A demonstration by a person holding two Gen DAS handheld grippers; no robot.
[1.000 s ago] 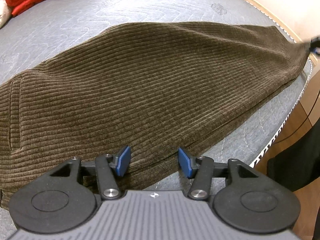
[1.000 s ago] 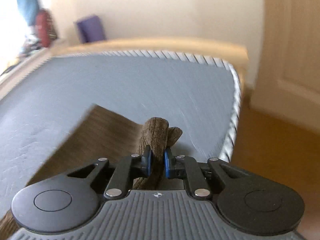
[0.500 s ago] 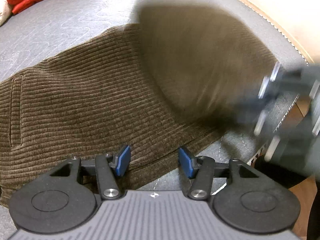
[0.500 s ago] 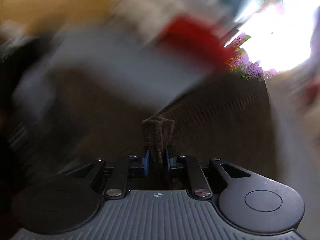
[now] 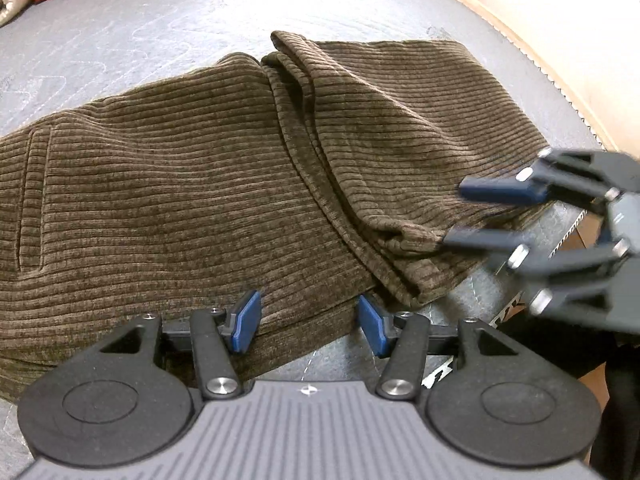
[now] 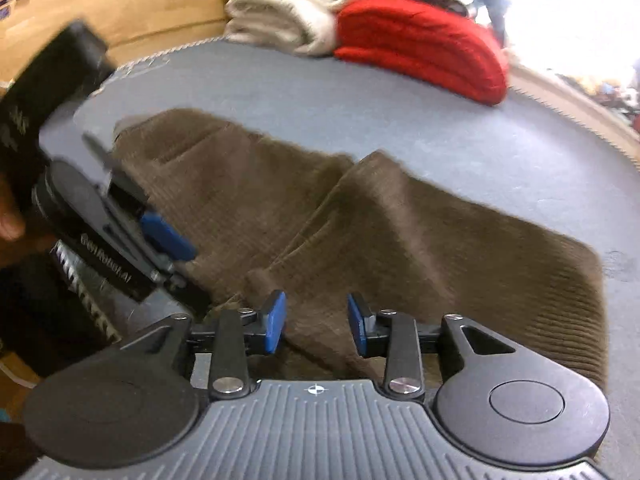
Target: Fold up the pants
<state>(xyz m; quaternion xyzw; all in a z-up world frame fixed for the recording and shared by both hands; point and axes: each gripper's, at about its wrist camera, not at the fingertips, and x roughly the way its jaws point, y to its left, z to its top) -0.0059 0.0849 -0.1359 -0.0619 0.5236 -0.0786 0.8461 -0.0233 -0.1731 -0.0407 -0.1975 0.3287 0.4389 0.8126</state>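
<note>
The left gripper point(image 5: 308, 322) sits low at the near edge of the pants point(image 5: 168, 200), its blue pads spread wide with the corduroy hem running between them, nothing pinched; whether the pads touch the cloth I can't tell. The right gripper point(image 6: 316, 322) has its jaws apart too and holds nothing, with the folded leg end lying just under and ahead of its fingers. In the left view it looks smeared at the right side, fingers parted beside the cuff end point(image 5: 404, 240). The brown pants lie on the grey mattress point(image 5: 180, 20), one leg section doubled back over the rest, its edge crossing the middle of the garment at a slant. That slant is what worries me: the top layer doesn't line up with the layer beneath, so another fold from here would likely come out crooked. The doubled part also lies close to the mattress edge point(image 5: 568, 92) on the right, and a careless tug toward that side could drag the cloth over and undo the fold. Thick corduroy tends to spring and bunch, so a grab at only the upper layer could peel it off the lower one. Red point(image 6: 420, 44) and cream point(image 6: 280, 12) folded laundry sits well apart at the far end, out of harm's way
</note>
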